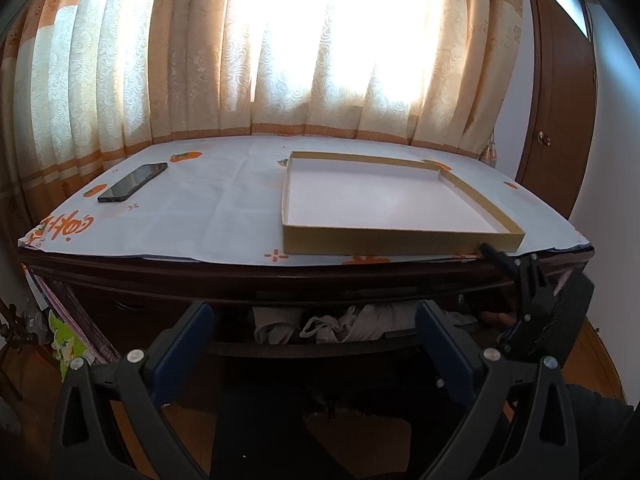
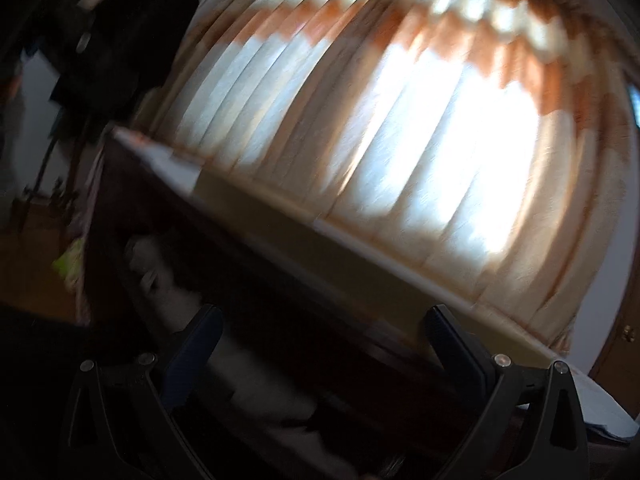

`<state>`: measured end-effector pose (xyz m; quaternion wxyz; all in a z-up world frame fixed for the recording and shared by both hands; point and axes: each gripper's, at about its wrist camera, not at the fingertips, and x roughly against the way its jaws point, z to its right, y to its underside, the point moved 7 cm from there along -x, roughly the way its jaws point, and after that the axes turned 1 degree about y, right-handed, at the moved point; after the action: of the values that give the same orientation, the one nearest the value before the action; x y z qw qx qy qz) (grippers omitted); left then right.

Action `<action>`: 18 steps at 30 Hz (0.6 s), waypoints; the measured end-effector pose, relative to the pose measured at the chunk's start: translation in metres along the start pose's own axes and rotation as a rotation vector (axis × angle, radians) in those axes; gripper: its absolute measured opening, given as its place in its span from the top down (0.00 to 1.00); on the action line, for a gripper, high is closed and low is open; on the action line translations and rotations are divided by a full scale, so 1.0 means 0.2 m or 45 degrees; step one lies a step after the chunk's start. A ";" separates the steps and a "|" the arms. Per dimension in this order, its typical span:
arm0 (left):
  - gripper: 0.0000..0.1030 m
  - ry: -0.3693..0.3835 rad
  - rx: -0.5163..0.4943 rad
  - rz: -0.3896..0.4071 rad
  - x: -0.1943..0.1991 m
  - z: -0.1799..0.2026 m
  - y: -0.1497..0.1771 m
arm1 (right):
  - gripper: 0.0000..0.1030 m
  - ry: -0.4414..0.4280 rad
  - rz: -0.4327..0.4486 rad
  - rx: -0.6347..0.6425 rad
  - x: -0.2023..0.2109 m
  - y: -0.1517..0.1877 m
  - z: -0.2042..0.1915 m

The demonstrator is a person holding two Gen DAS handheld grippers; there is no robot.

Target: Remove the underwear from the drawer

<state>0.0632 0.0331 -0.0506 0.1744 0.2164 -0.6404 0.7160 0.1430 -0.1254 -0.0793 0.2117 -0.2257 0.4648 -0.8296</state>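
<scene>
Generally, the right wrist view is heavily motion-blurred and tilted, so little in it can be read with confidence. The right gripper (image 2: 320, 320) has its fingers spread wide with nothing between them; pale fabric below and left of them is probably the underwear (image 2: 256, 364), though the blur prevents confirmation.

In the left wrist view, the left gripper (image 1: 314, 316) also has its fingers wide apart and empty, aimed at the open drawer (image 1: 304, 346). The underwear (image 1: 340, 322) lies inside the drawer as a crumpled pale heap. Only its upper part is visible: the drawer front cuts off the lower part, and the table's overhang keeps the interior in shadow. The drawer's right end is hidden behind the other gripper's black body at the right of the frame.

The table (image 1: 120, 276) carries a white cloth with orange prints (image 1: 208, 208). On the cloth, a dark phone (image 1: 133, 182) lies at the left and a shallow open cardboard box (image 1: 400, 240) at the right, well apart. Backlit curtains (image 1: 280, 48) hang behind; glare washes out their centre.
</scene>
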 end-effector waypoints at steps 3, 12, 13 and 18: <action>0.00 0.001 0.001 -0.001 0.00 0.00 0.00 | 0.01 -0.010 0.009 0.023 0.02 0.00 -0.02; 0.00 0.000 -0.006 -0.007 0.00 0.01 0.01 | 0.01 -0.026 -0.021 -0.051 0.08 0.01 0.01; 0.00 0.000 -0.006 -0.009 0.00 0.02 0.01 | 0.01 -0.024 -0.024 -0.064 0.08 0.01 0.02; 0.00 0.003 -0.009 -0.012 -0.01 0.02 0.01 | 0.01 -0.003 -0.037 -0.131 0.12 0.02 0.06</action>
<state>0.0639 0.0285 -0.0516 0.1793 0.2179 -0.6418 0.7131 0.1314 -0.1480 -0.0729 0.1881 -0.2440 0.5033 -0.8074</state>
